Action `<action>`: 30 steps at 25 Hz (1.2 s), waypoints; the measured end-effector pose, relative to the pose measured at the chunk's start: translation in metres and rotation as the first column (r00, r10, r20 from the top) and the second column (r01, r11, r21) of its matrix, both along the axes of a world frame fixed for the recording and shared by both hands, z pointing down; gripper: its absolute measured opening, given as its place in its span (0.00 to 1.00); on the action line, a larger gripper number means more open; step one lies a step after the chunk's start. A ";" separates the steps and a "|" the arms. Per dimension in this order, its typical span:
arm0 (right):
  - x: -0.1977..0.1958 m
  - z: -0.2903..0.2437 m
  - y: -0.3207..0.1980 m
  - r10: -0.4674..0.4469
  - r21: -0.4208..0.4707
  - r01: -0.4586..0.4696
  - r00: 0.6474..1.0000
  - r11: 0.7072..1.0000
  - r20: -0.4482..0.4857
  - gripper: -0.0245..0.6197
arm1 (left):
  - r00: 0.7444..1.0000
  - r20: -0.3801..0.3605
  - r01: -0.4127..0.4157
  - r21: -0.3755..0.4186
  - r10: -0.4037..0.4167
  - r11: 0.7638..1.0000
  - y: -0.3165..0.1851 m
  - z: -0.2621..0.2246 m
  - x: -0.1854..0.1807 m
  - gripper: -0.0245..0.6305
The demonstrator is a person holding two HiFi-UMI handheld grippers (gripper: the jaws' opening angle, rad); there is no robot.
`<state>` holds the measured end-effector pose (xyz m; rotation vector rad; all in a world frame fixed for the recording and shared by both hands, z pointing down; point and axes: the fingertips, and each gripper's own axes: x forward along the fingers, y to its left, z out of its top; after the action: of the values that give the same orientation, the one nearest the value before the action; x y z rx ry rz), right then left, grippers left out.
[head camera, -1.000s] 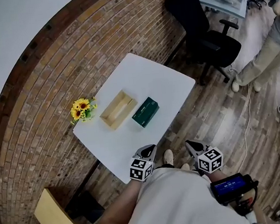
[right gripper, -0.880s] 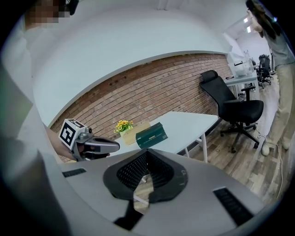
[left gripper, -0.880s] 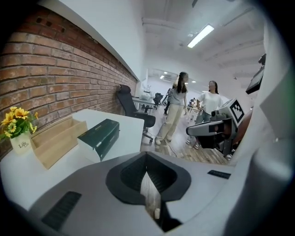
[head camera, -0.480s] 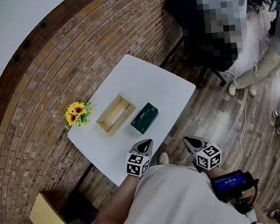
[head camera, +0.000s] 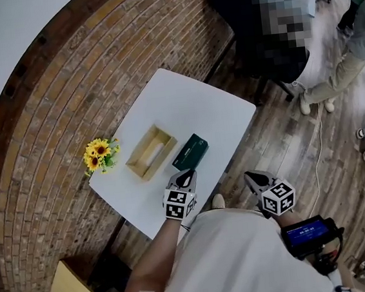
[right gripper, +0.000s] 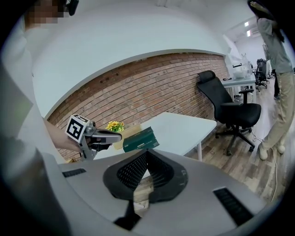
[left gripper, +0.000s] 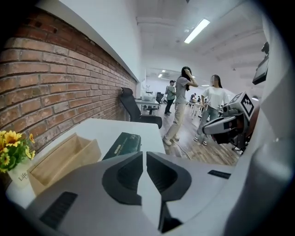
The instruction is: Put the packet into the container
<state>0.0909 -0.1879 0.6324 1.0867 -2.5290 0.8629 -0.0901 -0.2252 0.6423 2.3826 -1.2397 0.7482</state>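
Packet lay flat on the white table in the head view, just beside the open wooden container and not in it, so nothing was done yet. The left gripper hung over the near table edge, close to the packet. The right gripper sat off the table over the floor. Sunflowers stood just beyond the container at the table's corner. In the left gripper view the jaws were pressed together with nothing between them, and the packet and container lay ahead. Risk as I read it: going in without spreading the jaws first would shove the packet along the table or into the container wall rather than grip it. The container looked light and could skid toward the flowers. In the right gripper view the jaws were also closed and empty, well back from the packet. From there it couldn't steady the container, so a one-handed drop could catch the rim and tip the packet out.
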 end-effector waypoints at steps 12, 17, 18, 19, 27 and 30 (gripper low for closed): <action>0.022 0.006 0.007 0.097 -0.028 -0.097 0.995 0.995 -0.015 0.05 | 0.985 0.155 -0.072 -0.055 0.079 0.996 -0.053 0.013 -0.010 0.35; 0.035 0.009 0.017 0.144 -0.041 -0.145 0.989 0.989 -0.026 0.05 | 0.963 0.235 -0.105 -0.122 0.131 0.987 -0.070 0.036 -0.009 0.57; 0.038 0.009 0.019 0.154 -0.043 -0.156 0.988 0.987 -0.029 0.05 | 0.957 0.252 -0.111 -0.133 0.142 0.985 -0.072 0.038 -0.009 0.59; 0.040 0.009 0.020 0.165 -0.044 -0.166 0.986 0.985 -0.032 0.05 | 0.952 0.265 -0.115 -0.147 0.151 0.982 -0.074 0.040 -0.009 0.60; 0.051 0.014 0.032 0.230 -0.064 -0.233 0.972 0.970 -0.046 0.05 | 0.925 0.327 -0.116 -0.237 0.192 0.965 -0.078 0.066 -0.009 0.63; 0.054 0.015 0.034 0.255 -0.065 -0.258 0.966 0.964 -0.049 0.05 | 0.918 0.348 -0.110 -0.239 0.191 0.965 -0.079 0.066 -0.011 0.63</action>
<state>0.1453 -0.1542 0.6474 1.4149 -2.3384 0.9763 -0.1008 -0.3046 0.7081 2.2408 -1.0441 1.3586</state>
